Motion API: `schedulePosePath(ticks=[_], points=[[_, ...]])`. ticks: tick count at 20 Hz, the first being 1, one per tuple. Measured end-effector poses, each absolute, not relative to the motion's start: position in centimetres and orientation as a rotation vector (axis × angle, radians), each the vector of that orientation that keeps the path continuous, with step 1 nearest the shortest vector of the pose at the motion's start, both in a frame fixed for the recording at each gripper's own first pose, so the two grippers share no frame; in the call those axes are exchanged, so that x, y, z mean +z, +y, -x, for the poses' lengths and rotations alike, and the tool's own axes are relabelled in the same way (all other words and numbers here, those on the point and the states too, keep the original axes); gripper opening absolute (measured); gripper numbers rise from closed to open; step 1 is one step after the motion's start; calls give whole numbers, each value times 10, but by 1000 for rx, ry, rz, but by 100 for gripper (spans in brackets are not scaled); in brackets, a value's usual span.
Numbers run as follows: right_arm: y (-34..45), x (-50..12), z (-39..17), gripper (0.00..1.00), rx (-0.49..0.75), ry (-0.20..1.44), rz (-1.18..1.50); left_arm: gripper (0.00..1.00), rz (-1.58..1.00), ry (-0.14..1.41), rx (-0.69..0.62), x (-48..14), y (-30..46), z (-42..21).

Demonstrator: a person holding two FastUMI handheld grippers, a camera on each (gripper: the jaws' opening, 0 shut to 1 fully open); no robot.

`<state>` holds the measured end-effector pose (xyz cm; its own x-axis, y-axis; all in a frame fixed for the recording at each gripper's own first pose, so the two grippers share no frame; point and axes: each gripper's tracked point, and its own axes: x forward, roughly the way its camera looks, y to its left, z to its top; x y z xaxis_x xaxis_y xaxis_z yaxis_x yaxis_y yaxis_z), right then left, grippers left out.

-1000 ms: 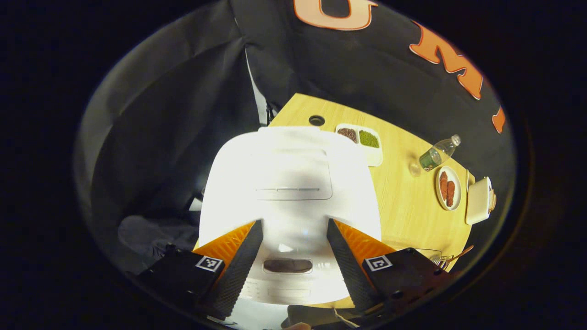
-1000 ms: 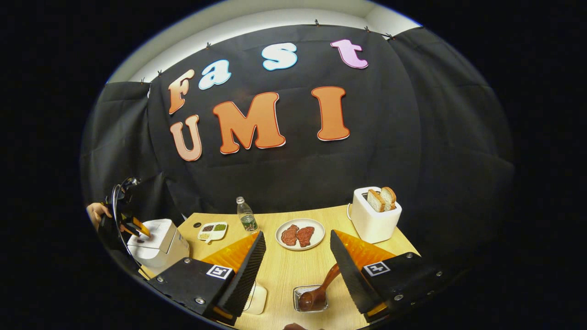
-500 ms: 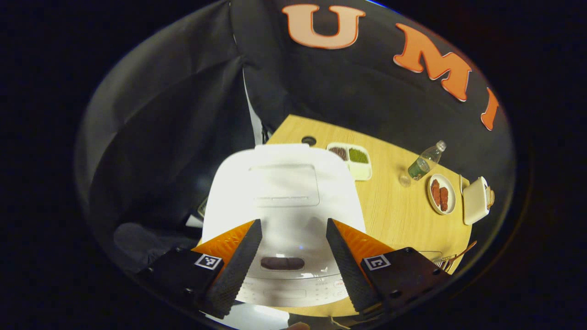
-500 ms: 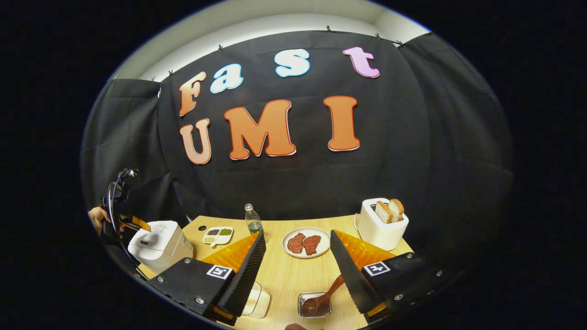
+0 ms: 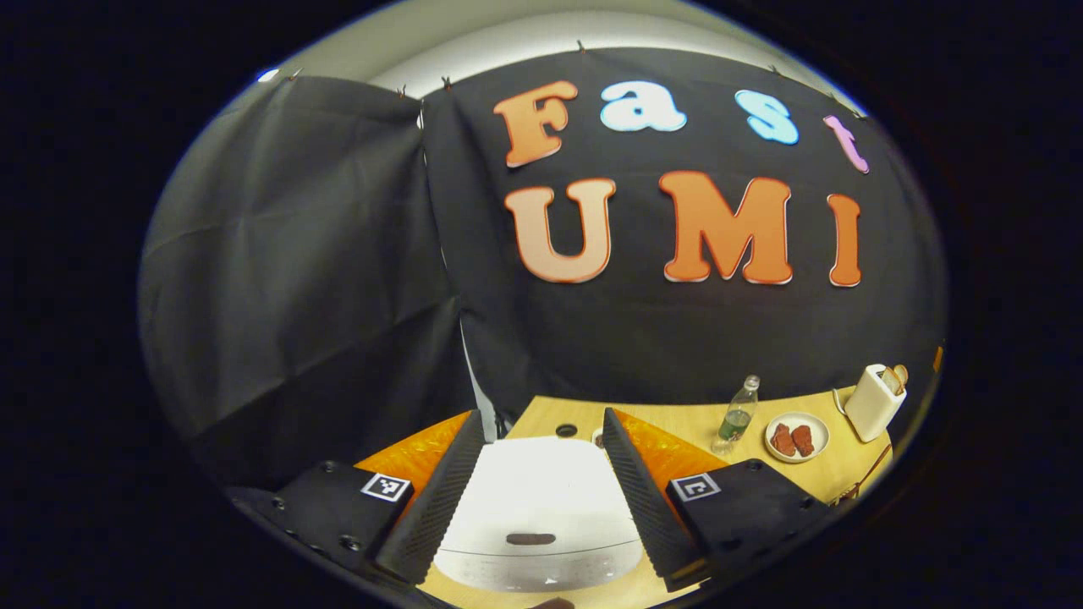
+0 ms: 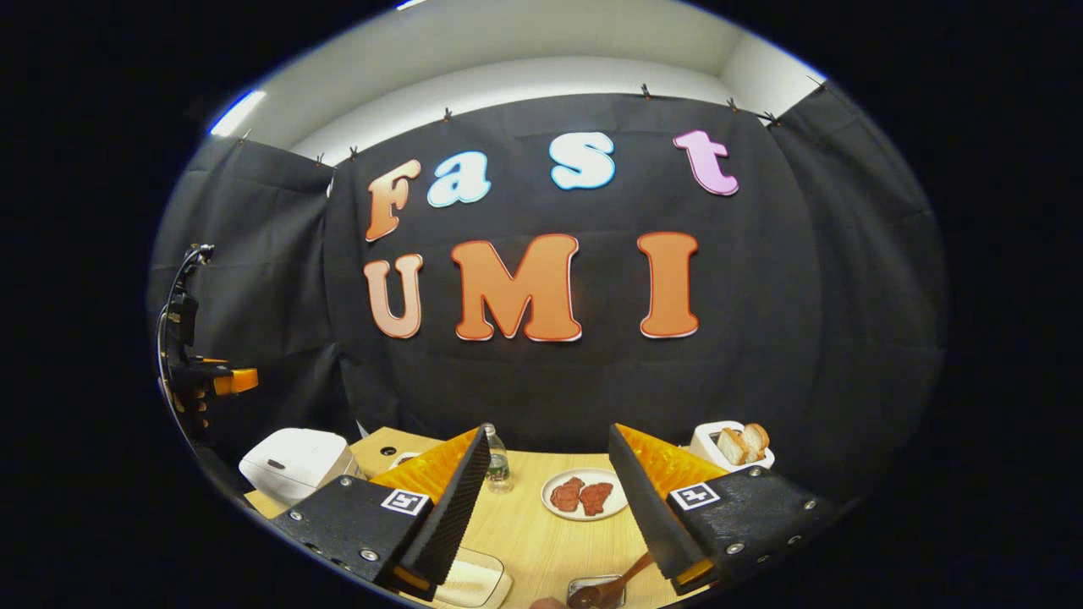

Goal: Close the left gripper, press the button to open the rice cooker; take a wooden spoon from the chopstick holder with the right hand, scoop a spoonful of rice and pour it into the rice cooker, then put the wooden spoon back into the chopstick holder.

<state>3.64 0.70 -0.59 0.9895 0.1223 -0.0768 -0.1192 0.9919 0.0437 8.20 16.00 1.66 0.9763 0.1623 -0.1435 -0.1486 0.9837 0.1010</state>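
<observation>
The left gripper hangs above the cooker, bottom centre, fingers apart; lid shut, button unpressed. Spread fingers could straddle the button. The right gripper is empty, fingers apart; the spoon waits, bottom centre.
</observation>
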Motion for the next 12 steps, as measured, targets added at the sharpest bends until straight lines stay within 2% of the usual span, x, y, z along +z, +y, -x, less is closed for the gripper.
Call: schedulePosePath(ticks=[5,12], points=[[34,-7,-35,88,174,60,-9,96,-80,7,92,31,110,-49],[52,-20,-33,89,223,87,6,97,-113,-10,13,21,69,-32]])
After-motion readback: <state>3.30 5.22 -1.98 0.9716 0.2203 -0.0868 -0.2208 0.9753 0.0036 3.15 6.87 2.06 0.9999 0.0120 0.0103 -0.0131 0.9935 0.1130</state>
